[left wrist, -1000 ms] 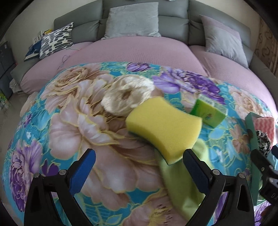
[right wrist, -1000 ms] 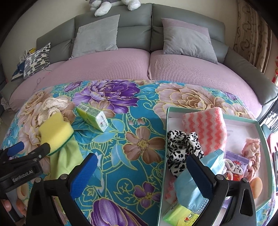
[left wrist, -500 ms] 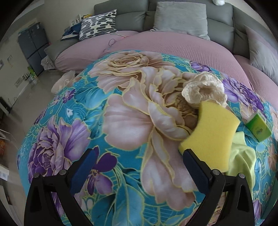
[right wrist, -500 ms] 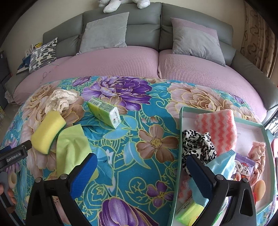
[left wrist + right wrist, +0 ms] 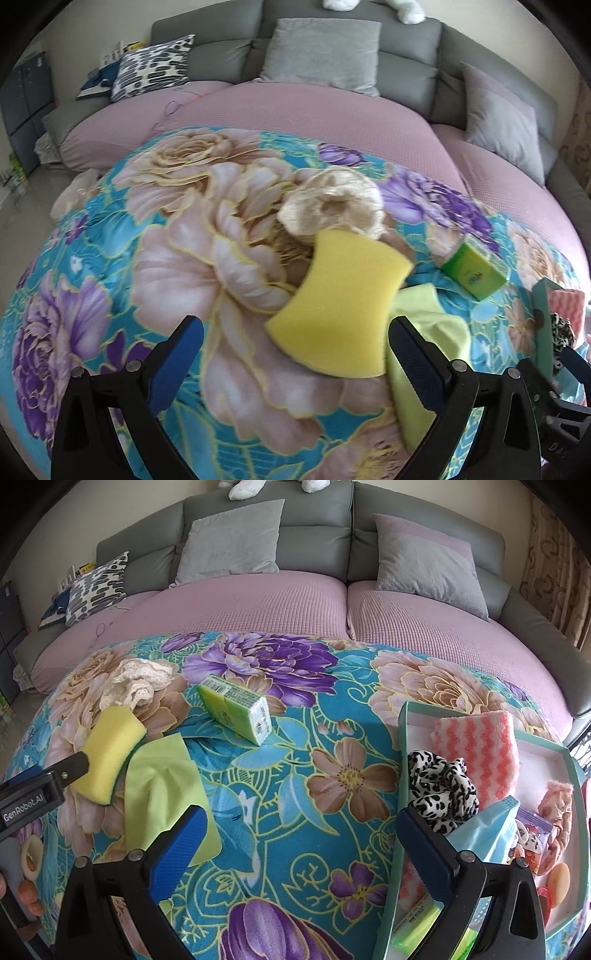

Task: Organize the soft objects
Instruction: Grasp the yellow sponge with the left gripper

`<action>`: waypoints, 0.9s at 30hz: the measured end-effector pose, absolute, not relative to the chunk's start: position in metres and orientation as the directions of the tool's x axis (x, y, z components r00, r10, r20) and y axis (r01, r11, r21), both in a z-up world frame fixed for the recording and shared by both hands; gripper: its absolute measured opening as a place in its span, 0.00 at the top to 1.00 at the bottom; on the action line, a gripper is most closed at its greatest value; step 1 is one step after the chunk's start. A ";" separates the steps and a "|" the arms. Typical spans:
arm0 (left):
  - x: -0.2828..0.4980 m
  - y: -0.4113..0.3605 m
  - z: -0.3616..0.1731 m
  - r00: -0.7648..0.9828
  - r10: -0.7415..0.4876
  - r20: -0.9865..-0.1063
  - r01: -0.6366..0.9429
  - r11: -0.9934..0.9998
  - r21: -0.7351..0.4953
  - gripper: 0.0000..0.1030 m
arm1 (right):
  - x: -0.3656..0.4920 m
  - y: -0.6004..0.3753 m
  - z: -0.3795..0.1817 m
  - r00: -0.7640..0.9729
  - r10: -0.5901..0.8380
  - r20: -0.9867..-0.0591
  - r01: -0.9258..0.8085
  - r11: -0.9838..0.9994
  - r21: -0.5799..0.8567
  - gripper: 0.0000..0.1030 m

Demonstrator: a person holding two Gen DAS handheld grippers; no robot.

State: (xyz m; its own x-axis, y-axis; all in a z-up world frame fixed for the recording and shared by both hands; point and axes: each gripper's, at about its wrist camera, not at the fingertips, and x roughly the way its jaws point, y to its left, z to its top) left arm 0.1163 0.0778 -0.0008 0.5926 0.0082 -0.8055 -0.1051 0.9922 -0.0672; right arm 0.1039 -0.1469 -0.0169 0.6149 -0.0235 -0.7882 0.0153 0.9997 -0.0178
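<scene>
A yellow sponge [image 5: 340, 306] lies on the floral blanket, partly over a light green cloth [image 5: 424, 350]; both also show in the right wrist view, the sponge [image 5: 109, 753] and the cloth [image 5: 162, 786]. A cream lace scrunchie [image 5: 332, 210] lies just behind the sponge. A green tissue pack [image 5: 236, 709] lies mid-blanket. My left gripper [image 5: 291, 354] is open and empty, just short of the sponge. My right gripper [image 5: 299, 842] is open and empty above the blanket, beside a teal tray [image 5: 404, 738] holding several soft items.
The tray holds a pink wavy cloth [image 5: 480, 753], a leopard scrunchie [image 5: 439, 786] and a blue packet [image 5: 484, 830]. A pink-covered sofa [image 5: 295, 609] with grey cushions lies behind. The blanket drops off at the left toward the floor [image 5: 22, 184].
My left gripper has swung back right and forward, so the sponge now sits between its fingers' line of sight. My right gripper has drawn back slightly; the objects have not moved.
</scene>
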 end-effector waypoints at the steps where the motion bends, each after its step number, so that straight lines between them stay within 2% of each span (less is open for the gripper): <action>1: 0.119 0.075 -0.004 0.591 -0.009 -0.807 -0.091 0.993 -0.078 0.03 | 0.104 -0.146 -0.017 0.614 -0.022 -0.789 0.013 1.000 -0.018 0.00; 7: 0.131 0.069 -0.030 0.520 -0.017 -0.854 -0.086 0.994 -0.072 0.03 | 0.105 -0.143 -0.020 0.606 -0.025 -0.795 0.006 1.000 -0.026 0.00; 21: 0.138 0.068 -0.032 0.569 -0.046 -0.821 -0.061 0.993 -0.098 0.03 | 0.107 -0.138 -0.023 0.595 -0.027 -0.803 -0.008 0.999 -0.039 0.00; 23: 0.138 0.069 -0.032 0.569 -0.064 -0.820 -0.054 0.992 -0.115 0.06 | 0.107 -0.137 -0.024 0.593 -0.028 -0.805 -0.010 0.999 -0.042 0.00; 25: 0.138 0.070 -0.031 0.568 -0.073 -0.820 -0.051 0.991 -0.124 0.18 | 0.107 -0.136 -0.025 0.591 -0.029 -0.806 -0.013 0.999 -0.045 0.00; 27: 0.138 0.070 -0.031 0.566 -0.077 -0.821 -0.048 0.991 -0.126 0.23 | 0.108 -0.135 -0.025 0.590 -0.029 -0.807 -0.016 0.999 -0.048 0.00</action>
State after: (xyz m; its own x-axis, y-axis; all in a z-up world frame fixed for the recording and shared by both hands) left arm 0.1380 0.0697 -0.0313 0.5661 -0.0765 -0.8208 -0.0484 0.9909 -0.1258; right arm 0.1076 -0.1349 -0.0251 0.5899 -0.0291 -0.8070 -0.0165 0.9987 -0.0480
